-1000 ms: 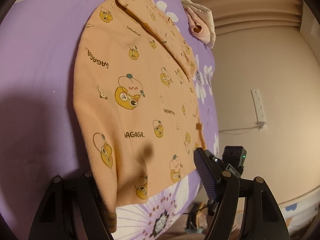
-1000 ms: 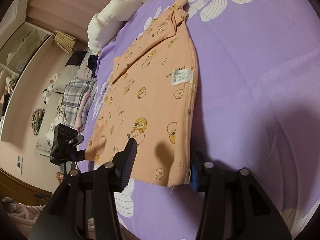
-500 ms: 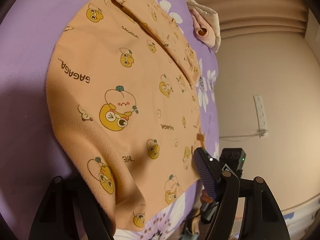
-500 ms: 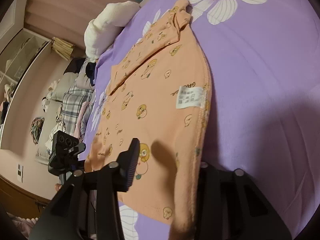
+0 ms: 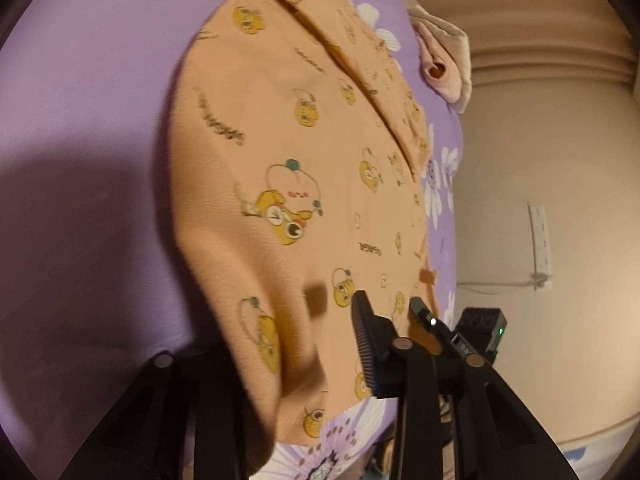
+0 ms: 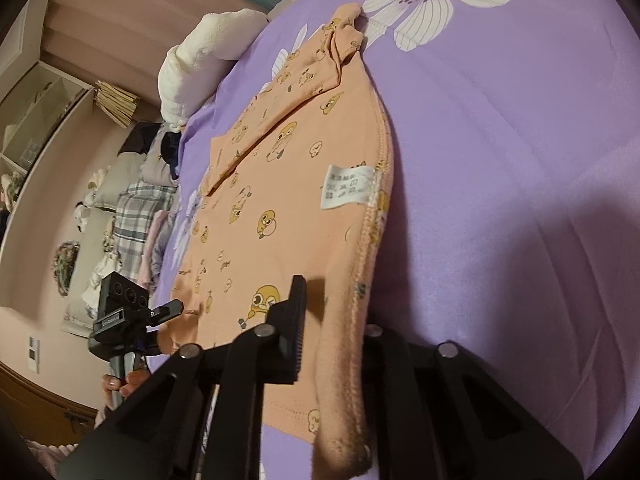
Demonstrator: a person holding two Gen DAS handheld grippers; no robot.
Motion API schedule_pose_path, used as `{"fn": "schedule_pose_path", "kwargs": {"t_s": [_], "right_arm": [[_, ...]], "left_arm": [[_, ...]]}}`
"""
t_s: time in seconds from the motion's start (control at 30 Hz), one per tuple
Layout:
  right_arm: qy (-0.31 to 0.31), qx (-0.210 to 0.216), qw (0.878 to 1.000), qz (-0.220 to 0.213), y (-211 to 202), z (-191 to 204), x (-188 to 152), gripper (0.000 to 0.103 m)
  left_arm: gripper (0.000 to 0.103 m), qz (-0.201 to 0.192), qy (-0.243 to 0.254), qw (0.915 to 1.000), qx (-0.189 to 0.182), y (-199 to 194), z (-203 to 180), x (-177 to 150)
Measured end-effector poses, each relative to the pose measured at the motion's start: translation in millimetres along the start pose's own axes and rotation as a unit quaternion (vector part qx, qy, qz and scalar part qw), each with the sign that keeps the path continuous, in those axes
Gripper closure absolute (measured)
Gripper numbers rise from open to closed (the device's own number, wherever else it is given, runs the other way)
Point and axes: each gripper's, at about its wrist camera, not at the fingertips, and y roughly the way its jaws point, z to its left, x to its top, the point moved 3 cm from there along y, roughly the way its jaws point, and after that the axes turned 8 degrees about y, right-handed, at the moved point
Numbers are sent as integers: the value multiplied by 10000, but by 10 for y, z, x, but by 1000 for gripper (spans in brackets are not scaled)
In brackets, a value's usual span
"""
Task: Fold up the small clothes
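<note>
The orange printed shirt [image 5: 288, 168], spread on the purple bedspread [image 5: 88, 152], is being gripped at its near hem by both the left gripper [image 5: 296, 356] and right gripper [image 6: 336, 344], jaws narrowed onto bunched fabric.

A purple bedsheet with white flower print [image 6: 500, 128] covers the bed. A fluffy white pillow [image 6: 200, 60] lies at its far edge, near a grey checked blanket [image 6: 136, 216]. A white wall socket strip [image 5: 539, 236] hangs on the beige wall
</note>
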Motion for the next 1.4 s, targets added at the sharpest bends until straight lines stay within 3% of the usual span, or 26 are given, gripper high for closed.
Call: {"fn": "schedule_pose_path", "kwargs": {"t_s": [0.03, 0.13, 0.4, 0.5, 0.53, 0.73, 1.03, 1.4], "right_arm": [[-19, -8, 10000, -8, -2, 12, -1, 92], [-54, 31, 10000, -36, -21, 54, -5, 92], [-89, 243, 9994, -240, -96, 172, 26, 96], [-80, 244, 9994, -243, -63, 182, 31, 97], [-60, 219, 9995, -231, -45, 173, 27, 97], [-55, 228, 9993, -281, -80, 172, -7, 99], [-431, 451, 9961, -624, -219, 486, 44, 100], [-616, 801, 9911, -866, -340, 737, 90, 100]], "left_arm": [[81, 6, -121, 9999, -9, -4, 27, 1], [83, -35, -386, 9992, -75, -36, 75, 13], [94, -303, -34, 9993, -194, -225, -107, 98], [96, -234, -192, 9995, -91, -160, -28, 123], [102, -210, -276, 9994, -73, -140, 12, 110], [102, -274, -258, 9992, -134, -178, 0, 66], [103, -732, 354, 9954, -505, -389, -351, 172], [103, -884, 794, 9908, -640, -480, -562, 231]]}}
